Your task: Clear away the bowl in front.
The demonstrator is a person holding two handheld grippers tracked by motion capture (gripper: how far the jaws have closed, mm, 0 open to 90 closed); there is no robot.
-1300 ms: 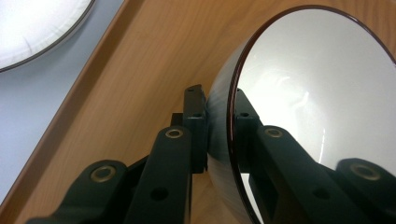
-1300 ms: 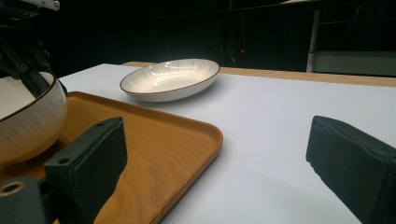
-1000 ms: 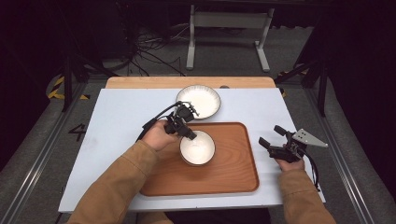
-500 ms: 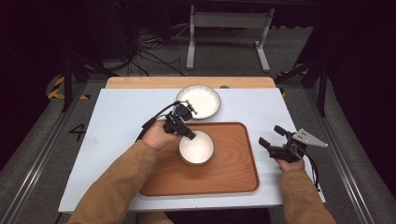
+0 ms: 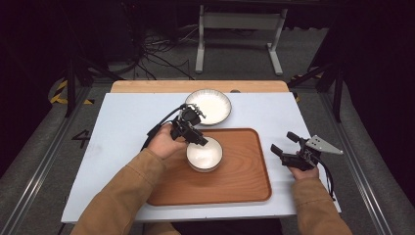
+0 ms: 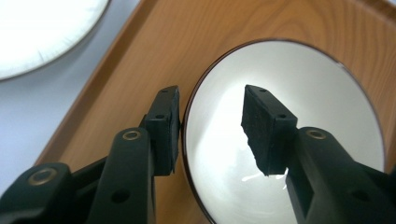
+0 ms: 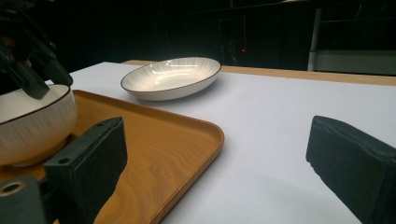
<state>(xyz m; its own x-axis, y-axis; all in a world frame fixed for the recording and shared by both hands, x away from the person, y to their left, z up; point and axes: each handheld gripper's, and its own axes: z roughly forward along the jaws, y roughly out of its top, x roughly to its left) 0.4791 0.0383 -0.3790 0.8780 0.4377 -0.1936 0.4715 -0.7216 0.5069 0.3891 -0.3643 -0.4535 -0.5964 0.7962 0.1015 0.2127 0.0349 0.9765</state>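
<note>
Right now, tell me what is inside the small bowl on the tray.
The small bowl holds nothing visible: bare white interior, with one jaw of the left hand-held gripper dipping inside. That jaw covers a patch of the inner wall.

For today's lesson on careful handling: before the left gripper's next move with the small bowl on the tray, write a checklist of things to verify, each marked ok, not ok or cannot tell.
1. Left gripper jaws straddle the bowl's rim, one outside, one inside: ok.
2. Jaws clamped on the rim: not ok; a gap shows at the inner jaw.
3. Small white bowl sits flat inside the wooden tray: ok.
4. Shallow white dish lies off the tray on the table, apart from the bowl: ok.
5. Right gripper open, beside the tray, out of the way: ok.
6. Bowl empty: ok.
</note>
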